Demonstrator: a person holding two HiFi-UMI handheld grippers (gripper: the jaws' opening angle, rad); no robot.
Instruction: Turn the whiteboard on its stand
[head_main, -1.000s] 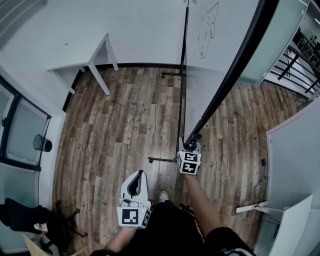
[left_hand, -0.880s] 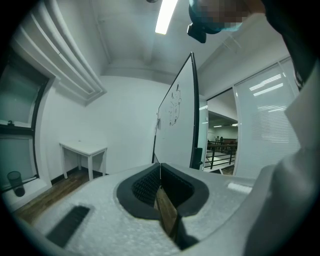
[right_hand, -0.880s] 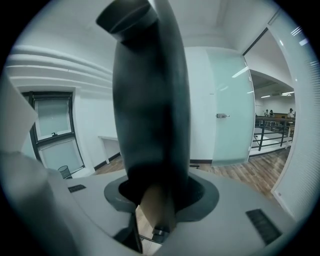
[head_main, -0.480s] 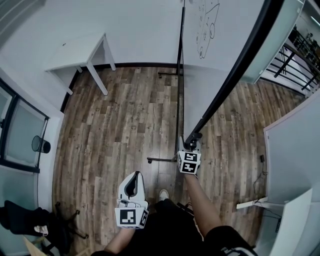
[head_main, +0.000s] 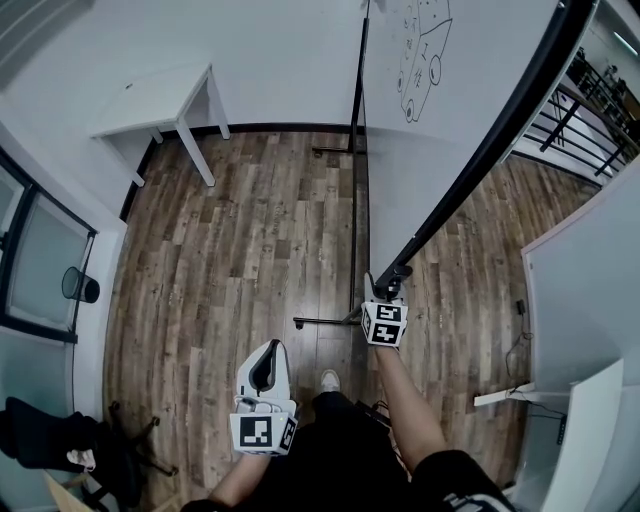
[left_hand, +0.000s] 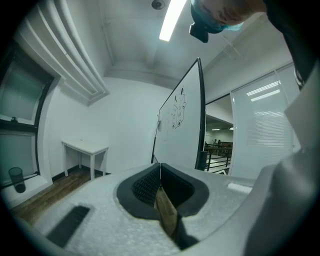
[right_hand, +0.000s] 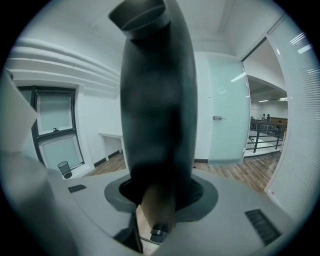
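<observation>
The whiteboard (head_main: 425, 130) hangs in its black stand (head_main: 354, 190), tilted, its white face with a marker drawing turned towards me. Its black frame edge (head_main: 480, 150) runs diagonally down to my right gripper (head_main: 392, 281), which is shut on the frame's lower corner. In the right gripper view the thick black frame (right_hand: 157, 100) fills the space between the jaws. My left gripper (head_main: 266, 366) is held low by my body, shut and with nothing in it. The left gripper view shows the whiteboard (left_hand: 182, 125) ahead, apart from that gripper.
The stand's foot bar (head_main: 325, 322) lies on the wood floor near my shoe. A white table (head_main: 160, 105) stands at the back left wall. A black bin (head_main: 80, 285) and a dark chair (head_main: 60, 430) are at the left. White panels (head_main: 585, 300) stand at the right.
The whiteboard's black edge has swung to the right, showing more of its drawn face. My right gripper has shifted slightly right with it. The left gripper has barely moved.
</observation>
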